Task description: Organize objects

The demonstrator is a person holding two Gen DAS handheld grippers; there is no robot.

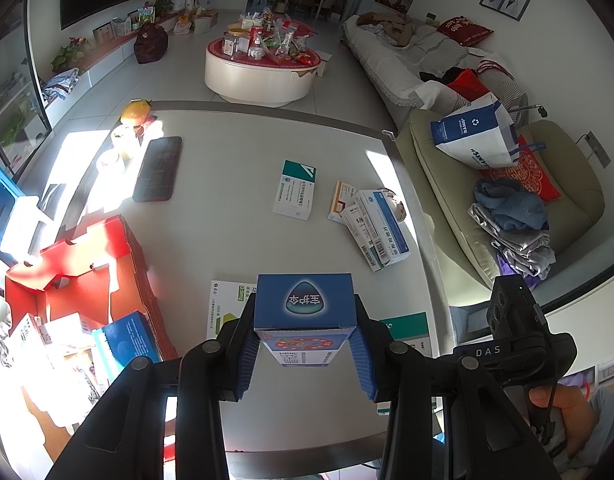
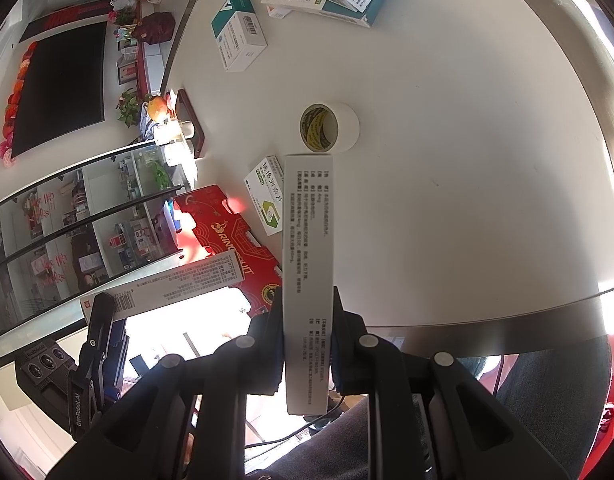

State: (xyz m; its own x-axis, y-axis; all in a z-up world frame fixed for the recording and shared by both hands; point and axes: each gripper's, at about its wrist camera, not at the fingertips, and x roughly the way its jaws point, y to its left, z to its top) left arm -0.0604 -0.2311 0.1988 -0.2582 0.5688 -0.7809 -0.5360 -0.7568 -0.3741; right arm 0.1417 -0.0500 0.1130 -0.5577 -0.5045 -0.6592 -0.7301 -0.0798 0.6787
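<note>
- The left gripper is clamped on a blue cardboard medicine box with a teardrop logo, held above the near part of the pale grey round-edged table.
- The right gripper pinches a long, flat white carton printed with small text by its narrow sides, above the table's near edge.
- An open red cardboard box sits at the table's left edge, with several packs inside.
- A white-and-green medicine box lies alone mid-table; a loose pile of 3 or so boxes lies near its right.
- A white tape roll rests on the table beyond the carton's far end, beside a green-marked white pack.
- A black phone lies far left.
</note>
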